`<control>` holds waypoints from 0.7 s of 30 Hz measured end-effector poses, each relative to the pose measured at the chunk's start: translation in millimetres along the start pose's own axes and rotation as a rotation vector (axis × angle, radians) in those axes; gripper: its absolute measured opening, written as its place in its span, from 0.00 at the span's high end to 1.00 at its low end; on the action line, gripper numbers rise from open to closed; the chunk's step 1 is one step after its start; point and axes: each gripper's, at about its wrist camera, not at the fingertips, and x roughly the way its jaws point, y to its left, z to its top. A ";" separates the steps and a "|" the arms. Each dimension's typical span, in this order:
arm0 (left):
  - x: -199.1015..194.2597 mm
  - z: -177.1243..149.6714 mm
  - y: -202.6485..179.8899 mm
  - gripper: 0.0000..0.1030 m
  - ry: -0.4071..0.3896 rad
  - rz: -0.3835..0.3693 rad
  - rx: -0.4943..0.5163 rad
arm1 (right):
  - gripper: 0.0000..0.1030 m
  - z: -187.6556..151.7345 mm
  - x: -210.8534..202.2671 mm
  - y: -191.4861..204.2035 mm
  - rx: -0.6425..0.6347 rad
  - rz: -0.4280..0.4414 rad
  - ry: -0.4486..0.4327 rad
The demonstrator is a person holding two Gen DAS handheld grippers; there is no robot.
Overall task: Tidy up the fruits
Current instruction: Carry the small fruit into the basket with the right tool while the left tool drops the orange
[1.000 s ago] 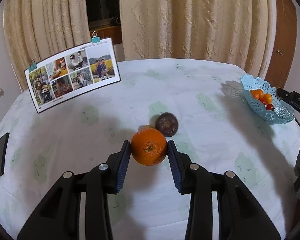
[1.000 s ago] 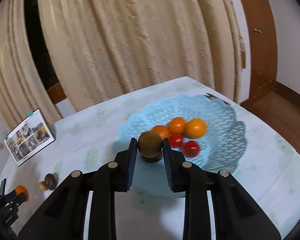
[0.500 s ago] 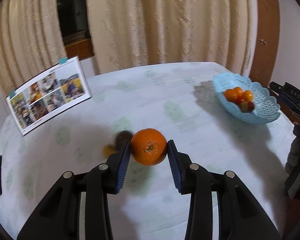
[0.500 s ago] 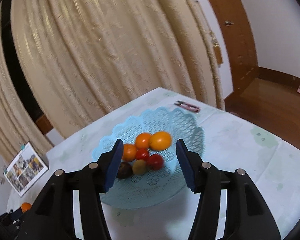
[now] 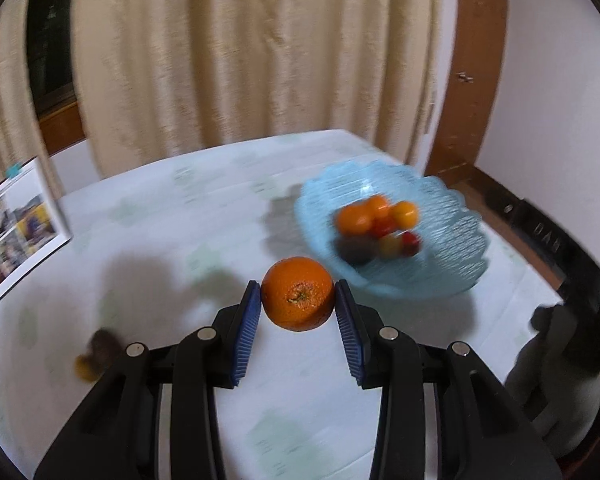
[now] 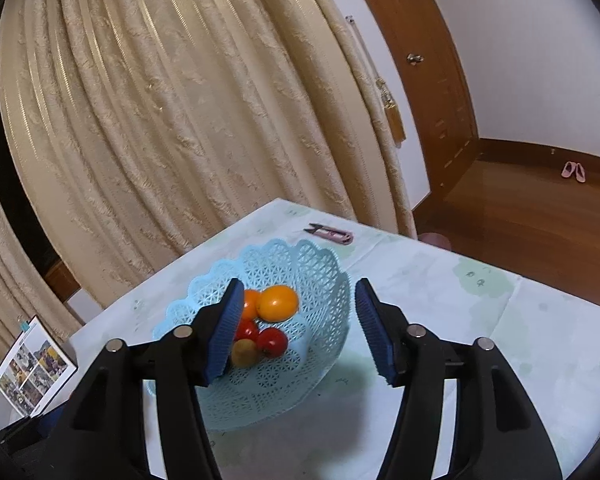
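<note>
Left gripper point(image 5: 298, 304), nearest the left wrist camera, has its blue pads pressed on both sides of an orange point(image 5: 298, 299), holding it clear above the table point(image 5: 180, 240). Just beyond the orange, slightly to the right of it, sits a light blue lattice basket point(image 5: 432, 280), blurred in this view. To do this step well, I judge the orange should be carried over the basket's near rim and lowered onto a bare patch of its floor before the pads part, so it neither rolls out nor bruises the small fruit already inside.

Right gripper point(image 6: 296, 320) hovers over the near side of the basket point(image 6: 320, 264). Its jaws have just been opening; they stand well apart with nothing between them, and it should probably draw aside to leave room.

Inside the basket, from near to far in the right wrist view: a small yellow-green fruit point(image 6: 244, 352) beside a red tomato point(image 6: 273, 342), another red one behind, then a yellow-orange fruit point(image 6: 278, 303) and an orange one partly hidden by the left pad. A dark fruit also lies there in the left wrist view.

Left of the basket, still on the table, lie a dark fruit point(image 5: 102, 346) and a small yellow fruit touching it, both blurred.
</note>
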 end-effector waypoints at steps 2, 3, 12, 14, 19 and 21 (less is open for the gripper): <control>8.1 7.1 -14.2 0.63 -0.001 -0.033 0.015 | 0.40 1.3 -1.7 -2.3 0.009 -0.017 -0.014; 13.5 10.4 -21.3 0.63 0.006 -0.053 0.018 | 0.40 1.8 -3.3 -3.5 0.012 -0.027 -0.023; 37.0 27.0 -55.2 0.62 0.012 -0.116 0.050 | 0.40 2.9 -12.8 -5.8 0.020 -0.065 -0.078; 42.1 28.4 -60.9 0.62 0.016 -0.122 0.057 | 0.40 4.1 -17.7 -9.0 0.032 -0.081 -0.106; 39.3 28.8 -62.2 0.21 -0.031 -0.114 0.054 | 0.40 6.1 -21.7 -14.6 0.058 -0.102 -0.130; 33.5 27.8 -59.5 0.20 -0.060 -0.088 0.067 | 0.40 6.3 -22.0 -15.1 0.061 -0.105 -0.131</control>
